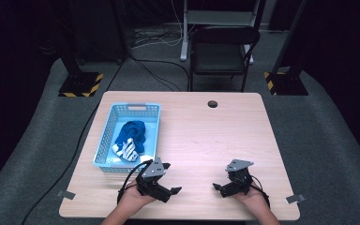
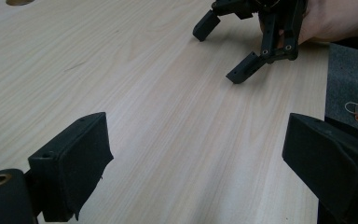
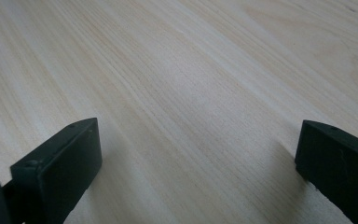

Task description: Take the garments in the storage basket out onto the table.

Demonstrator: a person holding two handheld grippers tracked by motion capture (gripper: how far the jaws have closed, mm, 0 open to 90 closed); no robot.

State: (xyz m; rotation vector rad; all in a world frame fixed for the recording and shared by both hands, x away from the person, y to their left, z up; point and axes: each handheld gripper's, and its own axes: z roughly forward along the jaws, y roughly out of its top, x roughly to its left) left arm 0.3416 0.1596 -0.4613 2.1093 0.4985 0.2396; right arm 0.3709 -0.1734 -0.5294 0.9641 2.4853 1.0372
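A light blue plastic basket [image 1: 104, 140] stands on the left half of the wooden table [image 1: 206, 136]. Inside it lies a crumpled dark blue cloth [image 1: 133, 131] with a blue-and-white striped piece [image 1: 127, 150] beside it. My left gripper [image 1: 171, 178] rests low at the front of the table, just right of the basket's near corner, open and empty; its jaws stand wide over bare wood in the left gripper view [image 2: 200, 154]. My right gripper [image 1: 222, 180] sits at the front right, also open and empty [image 3: 198, 154]. The two point toward each other, and the right gripper [image 2: 223, 49] appears across the wood in the left gripper view.
A round cable hole [image 1: 212, 104] sits near the table's far edge. Behind the table stand a black chair [image 1: 222, 51] and a metal frame with cables on the grey floor. Two stand bases with yellow-black stripes [image 1: 80, 84] flank the table.
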